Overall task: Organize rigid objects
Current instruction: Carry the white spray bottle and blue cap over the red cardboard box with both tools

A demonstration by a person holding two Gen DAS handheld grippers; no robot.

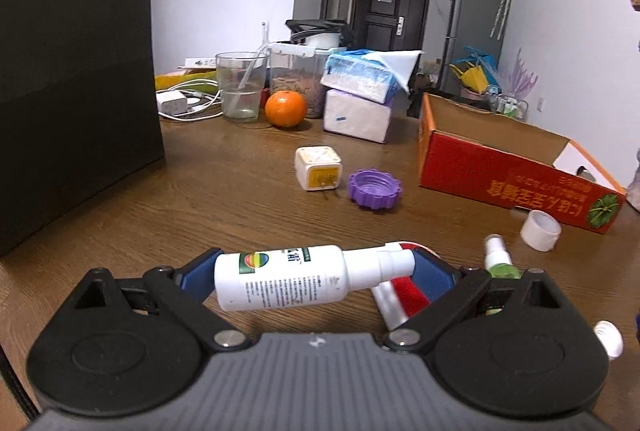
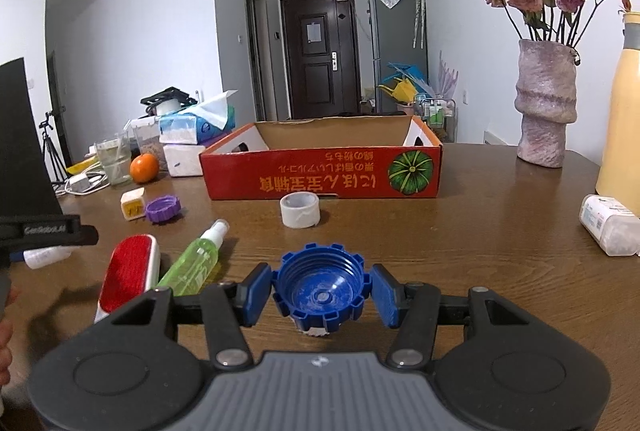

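My left gripper (image 1: 316, 271) is shut on a white spray bottle (image 1: 280, 281), clamped lengthwise between its blue pads and held just above the wooden table (image 1: 240, 199). Below it lie a red lint brush (image 1: 404, 295) and a green spray bottle (image 1: 498, 259). My right gripper (image 2: 320, 291) is shut on a blue ribbed cap (image 2: 320, 291), whose open side is tilted toward the camera. Ahead of it stands an open red cardboard box (image 2: 320, 175), with a white tape roll (image 2: 300, 211) in front of it. A purple cap (image 2: 162, 209) and a white-yellow cube plug (image 2: 134, 205) sit to the left.
An orange (image 2: 144, 167), a glass (image 2: 114, 163), tissue packs (image 2: 188, 143) and cables crowd the far left. A big black box (image 1: 76, 71) stands at the left. At the right stand a vase of flowers (image 2: 546, 103), a yellow jug (image 2: 620, 119) and a white container (image 2: 610, 225).
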